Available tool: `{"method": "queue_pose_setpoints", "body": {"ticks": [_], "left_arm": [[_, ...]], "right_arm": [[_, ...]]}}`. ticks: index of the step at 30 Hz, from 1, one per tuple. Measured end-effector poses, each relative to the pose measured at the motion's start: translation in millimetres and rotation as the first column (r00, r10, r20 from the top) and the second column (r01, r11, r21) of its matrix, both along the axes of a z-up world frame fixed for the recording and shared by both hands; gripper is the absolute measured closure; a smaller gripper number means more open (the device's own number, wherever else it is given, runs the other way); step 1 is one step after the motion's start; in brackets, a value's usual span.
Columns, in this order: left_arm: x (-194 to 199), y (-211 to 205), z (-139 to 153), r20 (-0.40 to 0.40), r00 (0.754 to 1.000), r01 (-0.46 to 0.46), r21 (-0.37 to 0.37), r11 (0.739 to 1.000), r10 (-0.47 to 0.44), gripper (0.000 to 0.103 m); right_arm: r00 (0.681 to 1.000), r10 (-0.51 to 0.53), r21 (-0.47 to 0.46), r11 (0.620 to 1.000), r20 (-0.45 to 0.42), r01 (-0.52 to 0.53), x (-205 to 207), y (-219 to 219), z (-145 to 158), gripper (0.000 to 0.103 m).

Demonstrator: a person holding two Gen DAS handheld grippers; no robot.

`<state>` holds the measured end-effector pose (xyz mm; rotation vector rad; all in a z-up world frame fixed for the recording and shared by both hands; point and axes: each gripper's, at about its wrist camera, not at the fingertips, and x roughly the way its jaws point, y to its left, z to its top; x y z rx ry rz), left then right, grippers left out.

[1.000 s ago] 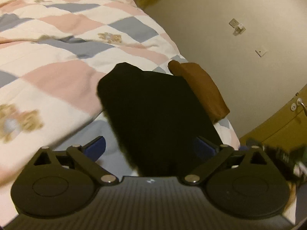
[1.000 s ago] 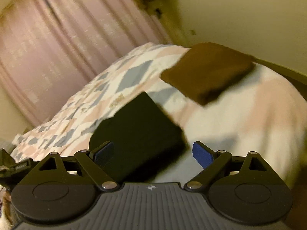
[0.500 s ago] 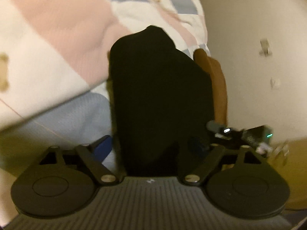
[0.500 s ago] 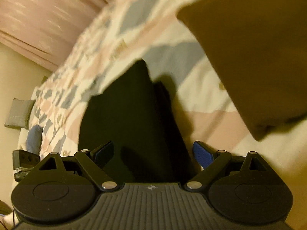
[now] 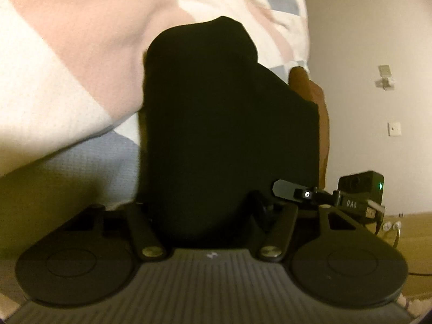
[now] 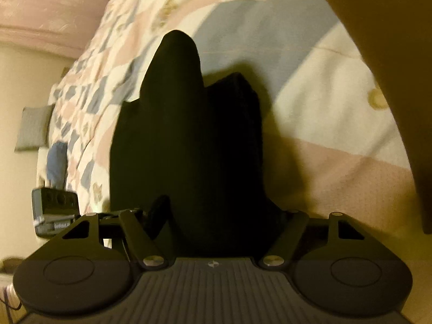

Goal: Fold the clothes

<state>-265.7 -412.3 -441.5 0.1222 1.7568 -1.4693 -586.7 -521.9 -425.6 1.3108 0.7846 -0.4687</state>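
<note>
A folded black garment [image 5: 229,124] lies on the patchwork quilt [image 5: 67,67] of a bed. In the left wrist view its near end fills the gap of my left gripper [image 5: 198,202], whose jaws are closing with the pads buried in the cloth. The right gripper [image 5: 297,191] comes in just to its right at the same end. In the right wrist view the black garment [image 6: 189,140] bunches into a ridge between the closing jaws of my right gripper [image 6: 224,208], and the left gripper [image 6: 54,210] shows at the left edge.
A folded brown garment [image 5: 321,113] lies just beyond the black one near the bed's edge; it looms large as the brown garment [image 6: 391,54] at the right of the right wrist view. A beige wall [image 5: 364,40] with a switch plate stands behind the bed. Pink curtains [image 6: 48,5] hang at the far end.
Both grippers came down and in onto the near end of the black garment. Their jaws narrowed, and the blue pads have vanished into the cloth. The cloth now stands up in a ridge.
</note>
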Motion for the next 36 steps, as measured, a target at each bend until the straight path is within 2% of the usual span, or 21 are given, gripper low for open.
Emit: {"method": "queue_pose_setpoints", "body": {"ticks": [1, 2, 4, 5, 7, 9, 12, 16, 19, 22, 24, 27, 33, 36], "left_arm": [[-2, -4, 4, 0.025, 1.0, 0.018, 0.014, 1.0, -0.018, 0.058], [-4, -7, 9, 0.044, 0.998, 0.041, 0.014, 0.999, -0.041, 0.067], [-3, -11, 19, 0.038, 0.997, 0.063, 0.024, 0.998, -0.064, 0.077], [-3, -12, 25, 0.027, 0.997, 0.069, 0.034, 0.997, -0.07, 0.085], [-5, -15, 43, 0.038, 0.994, 0.096, 0.043, 0.994, -0.098, 0.086], [-12, -18, 68, 0.103, 0.984, 0.14, 0.029, 0.99, -0.142, 0.086], [-21, -20, 100, 0.129, 0.981, 0.146, 0.025, 0.989, -0.148, 0.086], [-55, -27, 133, 0.126, 0.984, 0.13, -0.01, 0.991, -0.128, 0.086], [-102, -44, 150, 0.108, 0.989, 0.106, -0.058, 0.993, -0.1, 0.086], [-150, -72, 148, 0.055, 0.997, 0.052, -0.131, 0.99, -0.045, 0.085], [-176, -94, 139, 0.022, 1.0, 0.022, -0.15, 0.988, -0.019, 0.085], [-204, -129, 123, 0.022, 1.0, 0.004, -0.175, 0.984, 0.0, 0.085], [-226, -175, 99, 0.057, 0.998, -0.02, -0.178, 0.984, 0.031, 0.085], [-229, -179, 86, 0.087, 0.996, -0.02, -0.178, 0.984, 0.036, 0.079]], "right_arm": [[1.0, -0.005, 0.003, 1.0, -0.012, 0.005, 1, 0, 0, 0.035], [1.0, -0.006, 0.006, 1.0, -0.024, 0.007, 3, 0, 2, 0.045], [1.0, -0.009, 0.016, 1.0, -0.028, 0.009, 7, 2, 13, 0.06], [0.999, -0.015, 0.015, 1.0, -0.035, 0.016, 9, 3, 20, 0.062], [0.998, -0.026, 0.01, 1.0, -0.059, 0.027, 12, 8, 34, 0.063], [0.997, -0.047, 0.019, 0.999, -0.065, 0.048, 12, 13, 47, 0.064], [0.996, -0.081, 0.052, 0.995, -0.038, 0.083, 0, 18, 62, 0.064], [0.994, -0.108, 0.064, 0.992, 0.026, 0.107, -41, 13, 88, 0.064], [0.995, -0.093, 0.029, 0.995, 0.036, 0.092, -83, -9, 115, 0.064], [0.997, -0.074, -0.034, 0.997, 0.023, 0.074, -132, -49, 137, 0.064], [0.998, -0.069, -0.073, 0.995, 0.01, 0.07, -162, -80, 146, 0.064], [0.999, -0.046, -0.118, 0.992, -0.022, 0.043, -190, -122, 147, 0.064], [0.999, -0.027, -0.125, 0.992, -0.038, 0.022, -215, -190, 120, 0.064], [0.999, -0.022, -0.117, 0.993, -0.037, 0.017, -215, -208, 102, 0.063]]}}
